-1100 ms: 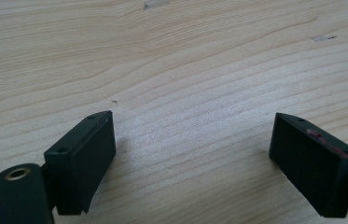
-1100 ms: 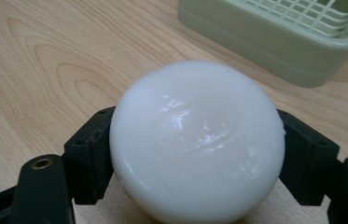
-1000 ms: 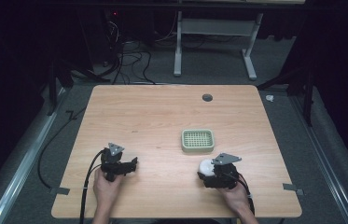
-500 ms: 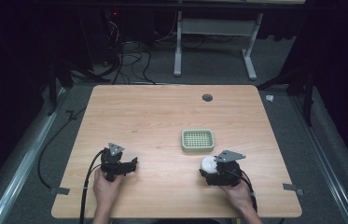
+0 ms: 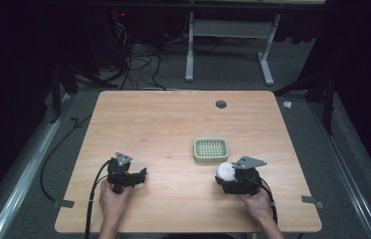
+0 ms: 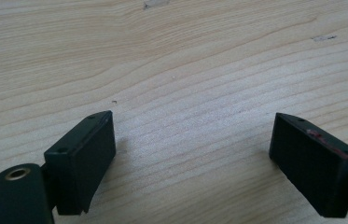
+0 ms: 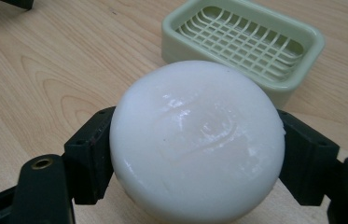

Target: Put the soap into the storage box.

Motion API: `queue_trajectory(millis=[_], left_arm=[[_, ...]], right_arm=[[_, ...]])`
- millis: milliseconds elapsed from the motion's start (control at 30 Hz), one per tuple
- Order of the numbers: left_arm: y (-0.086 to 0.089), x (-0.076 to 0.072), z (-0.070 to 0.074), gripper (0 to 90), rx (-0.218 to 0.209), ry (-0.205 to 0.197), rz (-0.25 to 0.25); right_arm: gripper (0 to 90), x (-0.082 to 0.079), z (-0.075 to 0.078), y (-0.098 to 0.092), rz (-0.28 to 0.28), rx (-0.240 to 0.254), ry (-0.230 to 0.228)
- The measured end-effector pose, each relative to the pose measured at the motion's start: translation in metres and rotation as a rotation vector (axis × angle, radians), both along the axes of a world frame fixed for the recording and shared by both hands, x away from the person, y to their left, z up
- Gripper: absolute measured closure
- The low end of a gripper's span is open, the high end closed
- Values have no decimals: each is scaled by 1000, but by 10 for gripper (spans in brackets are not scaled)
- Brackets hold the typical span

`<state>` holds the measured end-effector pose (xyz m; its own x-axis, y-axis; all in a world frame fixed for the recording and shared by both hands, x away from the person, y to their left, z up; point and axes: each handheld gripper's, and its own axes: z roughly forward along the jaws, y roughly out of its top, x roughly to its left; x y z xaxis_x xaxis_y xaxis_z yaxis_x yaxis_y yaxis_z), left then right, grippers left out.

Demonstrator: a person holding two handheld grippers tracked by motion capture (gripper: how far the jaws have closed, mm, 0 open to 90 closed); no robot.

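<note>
While bare tabletop surrounds it, pale green slatted plastic soap dish (image 5: 211, 149) sits mid-table on light wooden table (image 5: 173, 119). Right gripper (image 7: 195, 154): jaws clamped on round white soap bar (image 7: 197, 140), near dish. Left gripper (image 6: 195, 158): jaws wide apart, holding nothing.

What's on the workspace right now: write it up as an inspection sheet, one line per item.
Surface: wooden table, with a round dark grommet near the far edge.
Job's things: round white soap bar held off to the near side of the green slatted soap dish, which sits empty.
Clutter: nothing seen.
Grippers: left tongs open over bare wood; right tongs shut on the soap bar.
Cables: black cable trails from the left tongs off the near edge.
Surroundings: dark floor, tangled wires and a white table frame beyond.
</note>
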<state>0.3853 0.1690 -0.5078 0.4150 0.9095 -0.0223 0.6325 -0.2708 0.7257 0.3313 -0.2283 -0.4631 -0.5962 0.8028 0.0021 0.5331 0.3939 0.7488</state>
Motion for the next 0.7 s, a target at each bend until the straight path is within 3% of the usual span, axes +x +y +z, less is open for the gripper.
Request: queue_trajectory(millis=[367, 700], left_arm=[[0, 0, 0, 149, 0, 0, 0], [0, 0, 0, 149, 0, 0, 0]], right_arm=[[245, 9, 15, -13, -67, 46, -37], [244, 17, 23, -15, -80, 53, -50]])
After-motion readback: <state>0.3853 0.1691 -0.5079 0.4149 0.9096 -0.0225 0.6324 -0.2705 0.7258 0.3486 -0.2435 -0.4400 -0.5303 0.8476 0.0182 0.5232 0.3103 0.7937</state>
